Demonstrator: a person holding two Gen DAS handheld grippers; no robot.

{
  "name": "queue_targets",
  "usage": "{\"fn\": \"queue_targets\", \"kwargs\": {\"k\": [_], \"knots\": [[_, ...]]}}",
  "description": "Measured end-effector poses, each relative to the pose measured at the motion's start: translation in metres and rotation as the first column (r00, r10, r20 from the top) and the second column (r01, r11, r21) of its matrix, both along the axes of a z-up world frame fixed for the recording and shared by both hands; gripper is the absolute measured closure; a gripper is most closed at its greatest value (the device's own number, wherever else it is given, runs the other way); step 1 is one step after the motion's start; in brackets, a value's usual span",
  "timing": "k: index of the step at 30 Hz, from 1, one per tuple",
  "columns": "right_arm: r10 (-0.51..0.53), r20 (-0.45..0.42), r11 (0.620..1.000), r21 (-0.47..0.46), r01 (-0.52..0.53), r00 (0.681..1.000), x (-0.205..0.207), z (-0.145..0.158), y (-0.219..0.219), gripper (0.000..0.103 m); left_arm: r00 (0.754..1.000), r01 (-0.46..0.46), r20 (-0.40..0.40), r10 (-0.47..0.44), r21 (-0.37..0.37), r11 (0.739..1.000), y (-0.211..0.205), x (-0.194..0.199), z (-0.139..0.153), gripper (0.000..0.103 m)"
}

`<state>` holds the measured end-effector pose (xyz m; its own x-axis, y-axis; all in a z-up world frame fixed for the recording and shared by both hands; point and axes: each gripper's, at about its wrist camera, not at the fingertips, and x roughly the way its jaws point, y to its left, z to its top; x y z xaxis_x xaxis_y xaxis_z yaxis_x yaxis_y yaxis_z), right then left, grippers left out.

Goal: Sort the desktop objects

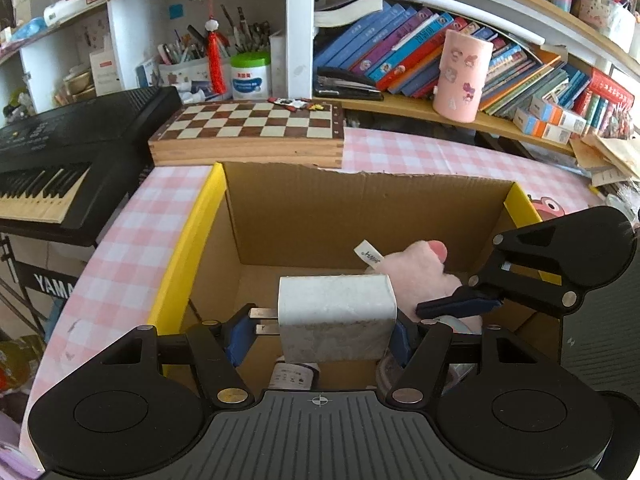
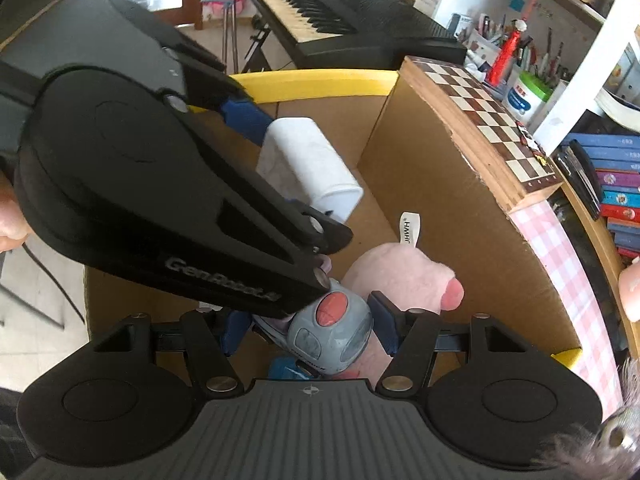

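A white, boxy plug-in charger [image 1: 336, 316] with metal prongs is clamped between the jaws of the left gripper [image 1: 320, 334], held over the open brown cardboard box with yellow rim flaps [image 1: 192, 236]. A grey rounded plastic gadget with a red-orange button [image 2: 334, 330] is gripped in the jaws of the right gripper [image 2: 306, 334], low inside the same box, just beside a pink plush toy with a white label [image 2: 404, 276]. The box rests on the pink-and-white checked tabletop [image 1: 120, 248], with a wooden chessboard case [image 1: 256, 132] behind it
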<state>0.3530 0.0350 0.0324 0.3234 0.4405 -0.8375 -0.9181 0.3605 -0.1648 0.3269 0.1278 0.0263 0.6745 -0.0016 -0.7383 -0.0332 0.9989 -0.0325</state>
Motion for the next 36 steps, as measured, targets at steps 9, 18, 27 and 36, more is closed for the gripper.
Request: {"fn": "queue_targets", "kwargs": {"k": [9, 18, 27, 36], "knots": [[-0.025, -0.034, 0.997, 0.07, 0.027, 0.999, 0.006, 0.005, -0.008, 0.035, 0.989, 0.022, 0.147, -0.018, -0.027, 0.999, -0.005, -0.013, 0.014, 0.029], [-0.136, -0.004, 0.978, 0.158, 0.135, 0.991, -0.003, 0.025, -0.029, 0.034, 0.965, -0.002, 0.261, 0.017, -0.059, 0.998, -0.002, -0.035, 0.041, 0.028], [-0.252, 0.059, 0.943, 0.237, 0.232, 0.966, -0.028, 0.055, -0.06, 0.033, 0.941, 0.02, 0.338, 0.008, -0.079, 0.997, -0.004, -0.077, 0.061, 0.022], [-0.416, 0.064, 0.856, 0.363, 0.367, 0.907, -0.064, 0.077, -0.088, 0.033, 0.931, 0.066, 0.364, -0.014, -0.13, 0.989, -0.006, -0.116, 0.065, 0.022]]}}
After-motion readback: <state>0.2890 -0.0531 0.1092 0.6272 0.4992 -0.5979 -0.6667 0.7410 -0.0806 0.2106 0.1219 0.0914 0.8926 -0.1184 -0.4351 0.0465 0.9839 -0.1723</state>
